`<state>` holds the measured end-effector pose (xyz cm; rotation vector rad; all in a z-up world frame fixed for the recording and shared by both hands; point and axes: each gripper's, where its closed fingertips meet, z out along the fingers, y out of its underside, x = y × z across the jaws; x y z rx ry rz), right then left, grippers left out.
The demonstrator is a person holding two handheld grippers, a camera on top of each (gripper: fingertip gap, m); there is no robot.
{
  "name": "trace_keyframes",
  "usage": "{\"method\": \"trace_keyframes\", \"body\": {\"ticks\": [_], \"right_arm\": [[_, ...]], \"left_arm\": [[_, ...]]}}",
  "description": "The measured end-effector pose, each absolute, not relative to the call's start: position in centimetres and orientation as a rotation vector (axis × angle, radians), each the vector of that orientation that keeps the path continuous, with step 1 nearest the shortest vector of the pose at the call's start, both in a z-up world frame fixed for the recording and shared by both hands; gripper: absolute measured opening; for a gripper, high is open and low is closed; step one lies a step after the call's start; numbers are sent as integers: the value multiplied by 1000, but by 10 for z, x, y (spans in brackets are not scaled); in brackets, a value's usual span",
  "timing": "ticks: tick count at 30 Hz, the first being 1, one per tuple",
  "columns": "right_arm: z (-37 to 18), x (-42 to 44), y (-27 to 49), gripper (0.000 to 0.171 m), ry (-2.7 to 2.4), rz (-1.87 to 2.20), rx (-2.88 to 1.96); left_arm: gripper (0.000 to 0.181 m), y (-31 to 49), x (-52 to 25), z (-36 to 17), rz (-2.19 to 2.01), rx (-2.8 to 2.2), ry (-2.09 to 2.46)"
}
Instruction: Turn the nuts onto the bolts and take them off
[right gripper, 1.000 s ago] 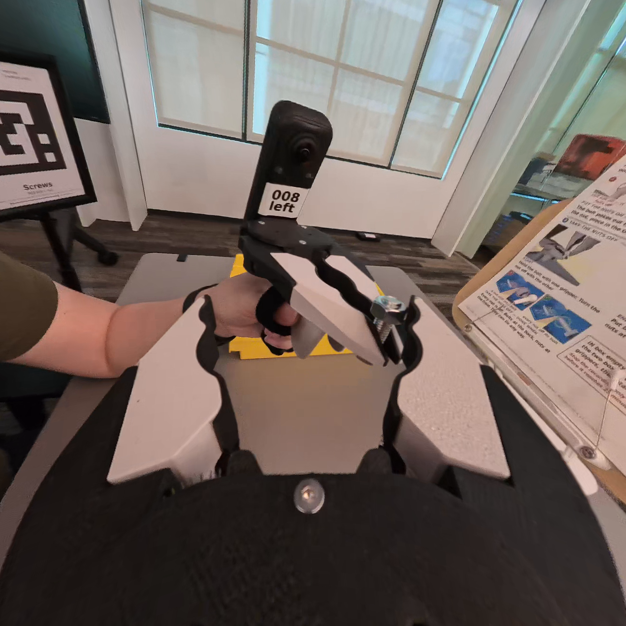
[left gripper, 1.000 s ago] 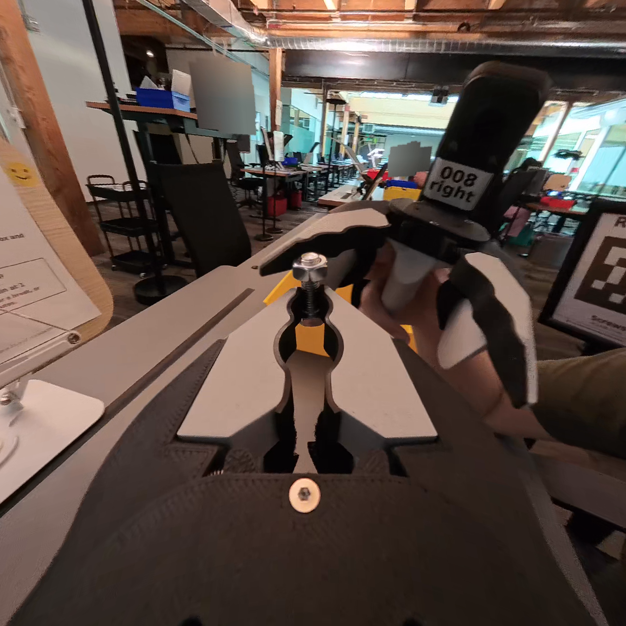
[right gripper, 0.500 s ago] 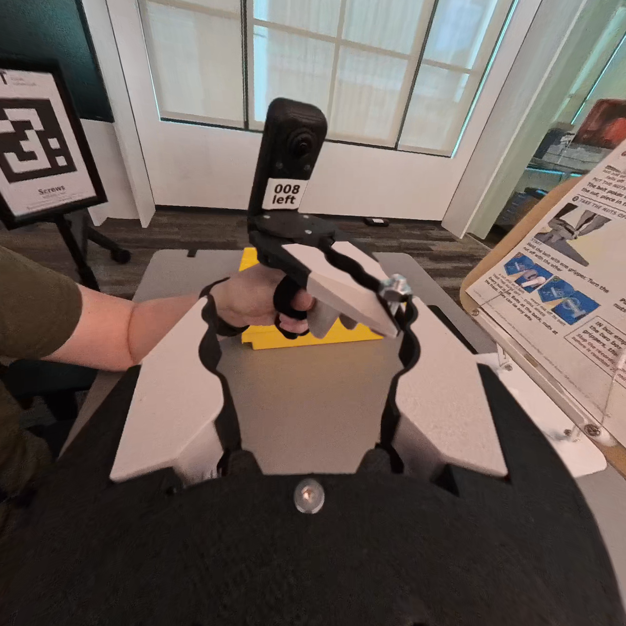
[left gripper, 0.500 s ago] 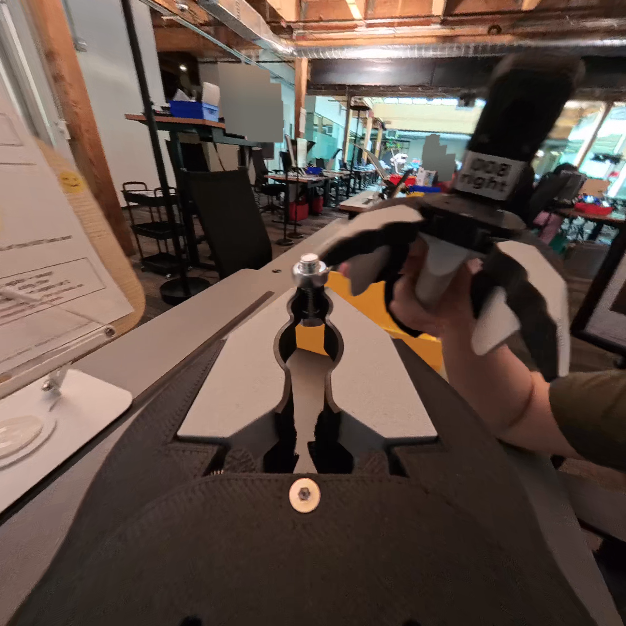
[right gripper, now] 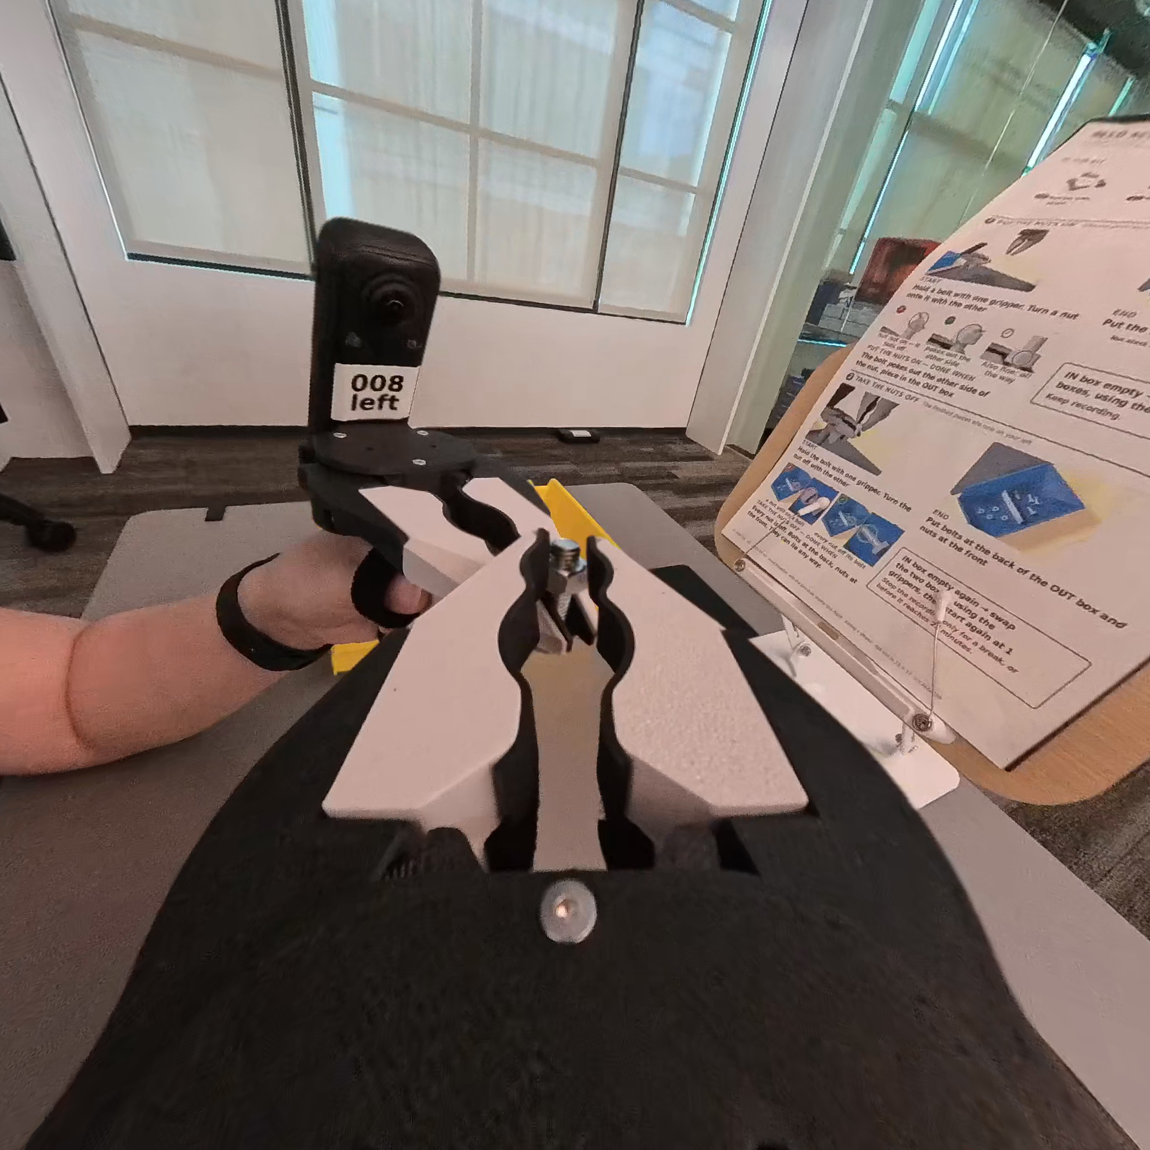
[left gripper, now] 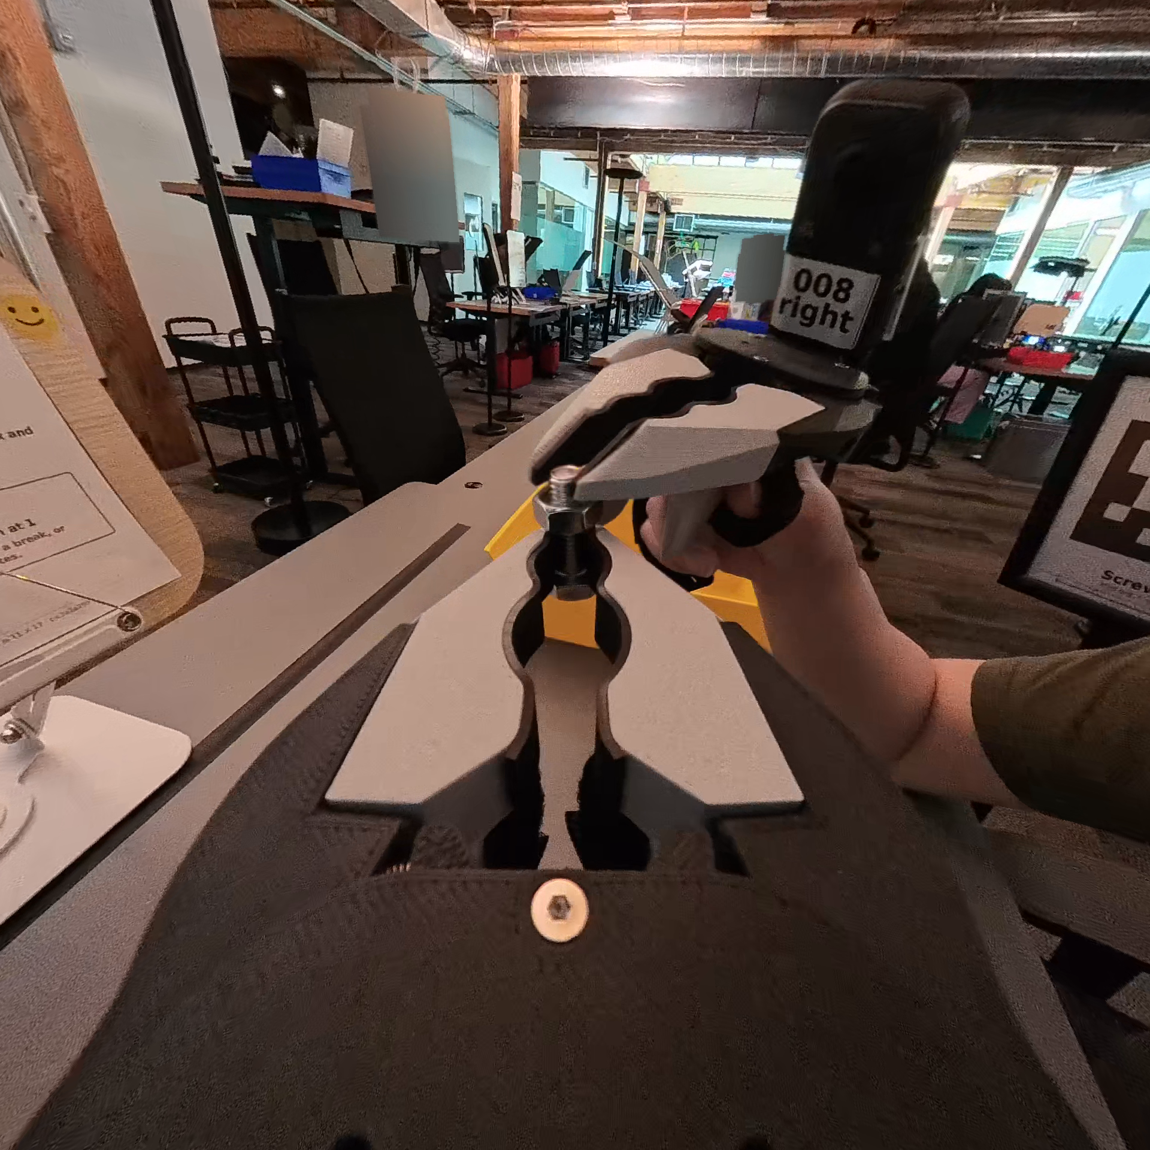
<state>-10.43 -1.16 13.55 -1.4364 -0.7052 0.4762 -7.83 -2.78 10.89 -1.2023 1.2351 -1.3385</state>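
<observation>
the bolt [left gripper: 567, 547] is the landmark here. to its left on the grey surface [left gripper: 261, 647] leans an instruction board [left gripper: 56, 529]. the left gripper [left gripper: 567, 579] has narrow jaws pinching the lower part of the bolt and keeps it upright above the surface. the nut [left gripper: 565, 515] sits near the top of the bolt, with a little thread above it. from the right comes the right gripper [right gripper: 563, 575]; its jaws look closed on the nut. behind the bolt is a yellow box [left gripper: 728, 600].

i think the risk is slipping: if the right jaws hold only the corners of the nut, they can slide off during the turn. also the bolt may rotate or tilt in the left jaws, and then the nut may drop.
</observation>
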Motion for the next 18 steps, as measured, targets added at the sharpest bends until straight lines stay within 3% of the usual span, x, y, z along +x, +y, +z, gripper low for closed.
{"method": "trace_keyframes", "body": {"ticks": [8,10,12,15,18], "right_arm": [[136,-102,-15,6,-702,551,-1463],[138,-94,-16,7,-691,533,-1469],[143,-74,-20,7,-680,453,-1501],[135,-5,-39,7,-611,251,-1685],[81,115,-63,7,-321,0,-2055]], "left_arm": [[12,-34,-77,111,-1322,-1151,1249],[46,-34,-77,117,-1342,-1144,1212],[60,-31,-80,121,-1342,-1166,1187],[60,-31,-89,128,-1343,-1175,1194],[57,-33,-97,134,-1322,-1173,1210]]}}
